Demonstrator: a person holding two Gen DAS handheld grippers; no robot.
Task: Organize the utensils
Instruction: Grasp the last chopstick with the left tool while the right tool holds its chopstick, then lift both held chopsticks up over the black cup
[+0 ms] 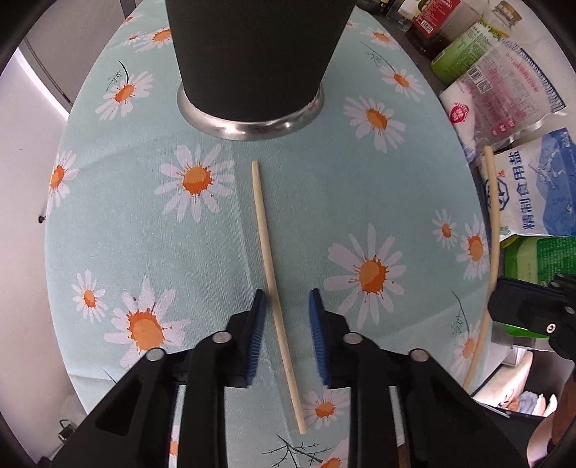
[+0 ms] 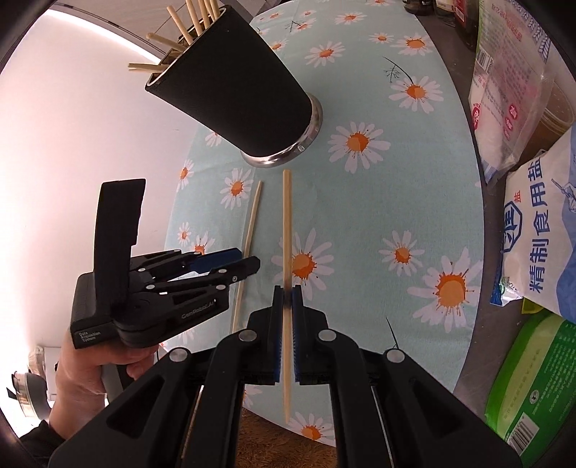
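Two loose chopsticks: one flat on the cloth, one gripped; both pale, thin, lengthwise toward the cup.
Cup [image 2: 234, 93]: tall, black, with a shiny metal foot; upright on the flowered cloth.
Sticks in cup [image 2: 190, 25]: several pale chopsticks, fanned out above the cup's rim.
Lying chopstick [image 1: 268, 259]: flat on the cloth, far end just short of the cup's foot, the rest running away from the cup and in between the left fingers.
Left gripper [image 1: 287, 298]: pointed steeply down, on the near side of the cup; blue pads apart, one on either side of the lying chopstick, a sliver of cloth showing on both sides, so no squeeze on it.
Hand [image 2: 82, 363]: wrapped round the left gripper's handle, farther from the cup than its fingers.
Held chopstick [image 2: 287, 216]: clamped crosswise between the right pads, far tip close to the cup's foot, near end sticking out behind the pads; just beside the lying chopstick, roughly parallel to it.
Right gripper [image 2: 287, 289]: fingers together, tight on the held chopstick, on the near side of the cup and beside the left gripper.
Cloth [image 1: 144, 216]: pale blue with white and orange daisies, under the cup.
Salt bag [image 2: 540, 234]: white and blue, off the cloth, well to the right of the cup.
Green bag [image 2: 532, 378]: nearer than the salt bag, also well apart from the cup.
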